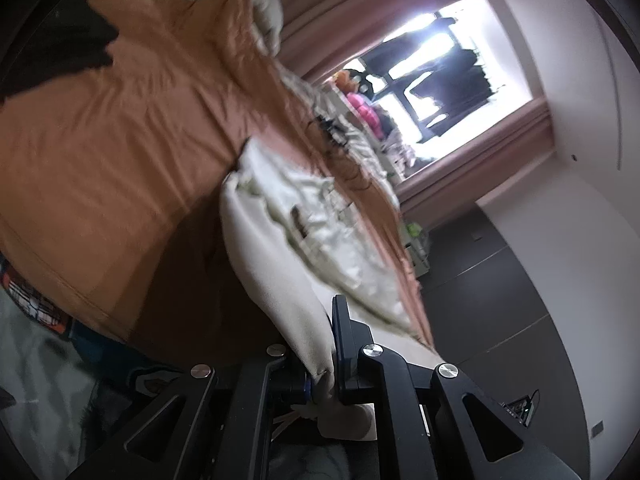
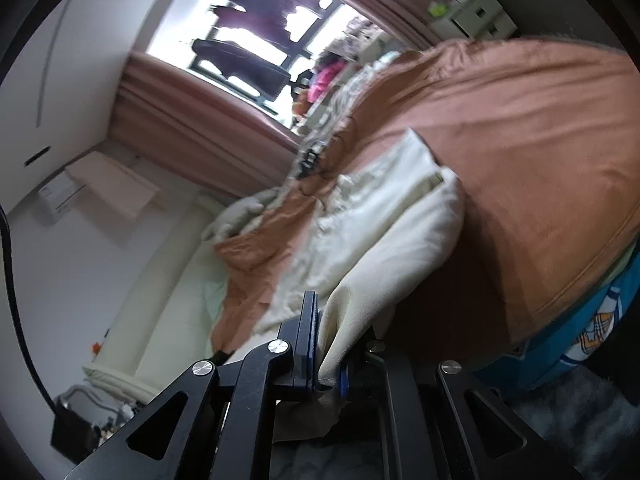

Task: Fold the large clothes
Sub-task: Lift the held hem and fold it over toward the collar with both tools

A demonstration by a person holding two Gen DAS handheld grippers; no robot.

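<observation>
A large cream-white garment [image 1: 280, 216] lies rumpled on an orange-brown bedspread [image 1: 120, 140]. Its near edge is lifted off the bed. In the left wrist view my left gripper [image 1: 324, 376] is shut on a corner of that cream cloth, which runs up from the jaws to the rest of the garment. In the right wrist view my right gripper [image 2: 328, 376] is shut on another corner of the same garment [image 2: 384, 216], the cloth stretched taut from the jaws. Both views are tilted and blurred by motion.
A dark garment [image 1: 68, 48] lies on the bedspread [image 2: 520, 160] at the far left. Pale pillows [image 2: 236, 216] sit at the head of the bed. Pink curtains [image 1: 480, 148] frame a bright window [image 2: 256, 40] with dark clothes hanging. A blue patterned sheet [image 2: 592, 336] shows under the spread.
</observation>
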